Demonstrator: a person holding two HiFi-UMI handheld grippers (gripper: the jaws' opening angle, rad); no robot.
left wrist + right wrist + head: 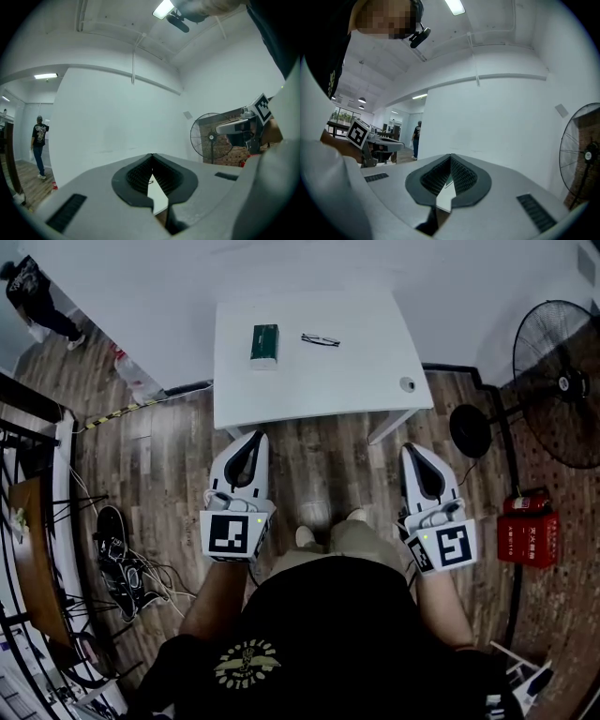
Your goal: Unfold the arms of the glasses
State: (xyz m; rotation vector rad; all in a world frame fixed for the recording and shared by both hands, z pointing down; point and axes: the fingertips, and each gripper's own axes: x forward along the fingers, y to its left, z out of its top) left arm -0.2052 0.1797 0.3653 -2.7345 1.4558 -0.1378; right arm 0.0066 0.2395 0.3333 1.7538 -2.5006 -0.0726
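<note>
Glasses (pixel 321 339) sit flat on the white counter (pixel 375 395), toward its far side and a little right of centre, and nothing is touching them. At this size there's no telling how the arms lie. Just to their left, clear of them, is a green box (pixel 264 345). Near the counter's front right corner is a small round thing (pixel 407 384), too tiny to identify.

Both claws are well short of the counter, held out over the wooden floor (pixel 319 465) in front of the person's body. The left claw (pixel 260 435) points toward the counter's near edge. Its own view shows the jaws together at the tips with nothing between them, just a sliver of counter showing through the gap behind the tips. Same story for the right claw (pixel 408 448): jaws tip to tip, empty, aimed level at the white wall (pixel 487 117).

Off to the right a black fan (pixel 561 381) stands by a brick wall, with a red box (pixel 528 538) low beside it. On the left, dark shoes (pixel 122 563) and loose cables lie on the floor. Up in the far left corner another person (pixel 37 294) stands well away from the counter.
</note>
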